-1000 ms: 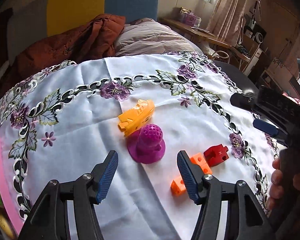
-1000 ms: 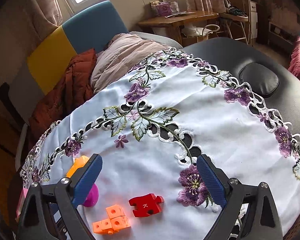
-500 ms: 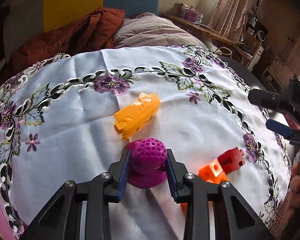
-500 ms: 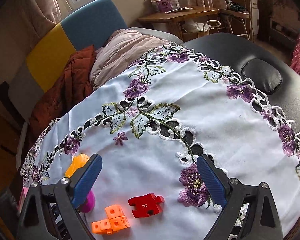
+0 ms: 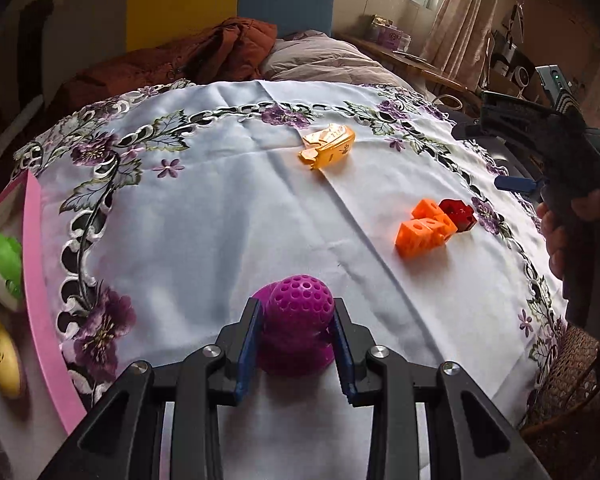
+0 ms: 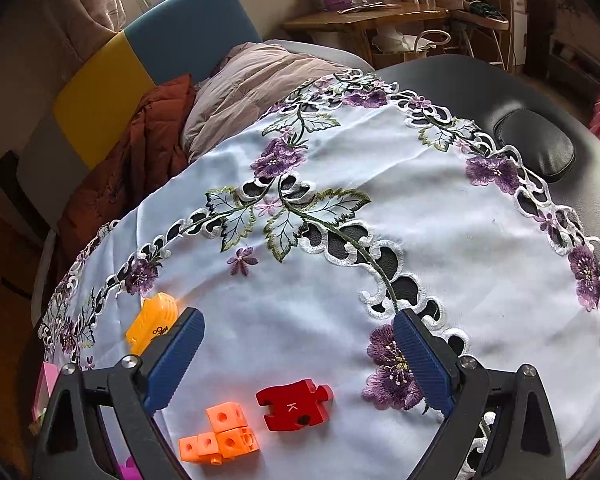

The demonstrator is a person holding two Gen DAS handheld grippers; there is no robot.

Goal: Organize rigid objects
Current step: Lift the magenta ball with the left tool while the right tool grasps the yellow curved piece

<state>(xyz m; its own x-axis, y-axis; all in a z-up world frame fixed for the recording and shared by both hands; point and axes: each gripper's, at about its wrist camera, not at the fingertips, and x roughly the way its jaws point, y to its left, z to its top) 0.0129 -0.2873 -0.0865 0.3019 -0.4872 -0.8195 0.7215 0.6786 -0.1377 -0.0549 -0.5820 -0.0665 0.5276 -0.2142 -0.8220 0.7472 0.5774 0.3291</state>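
both wrist views low, near tablecloth (image 5: 204,216), sharing orange cubes (image 6: 220,436)

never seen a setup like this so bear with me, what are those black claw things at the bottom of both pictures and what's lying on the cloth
They are not robot arms. A person holds one two-finger tool in each hand, and each tool carries a wide-angle camera looking forward along its fingers, so each picture shows its own claws at the bottom.

In the left camera's view, the left hand-held gripper is shut on a purple dimpled toy.

In the right camera's view, the right hand-held gripper is open and holds nothing.

On the embroidered white tablecloth lie a yellow-orange plastic piece, a cluster of orange cubes and a red puzzle-shaped block marked K.

At the left edge of the left view there is a pink-rimmed container with a green and white toy and a yellow one in it.
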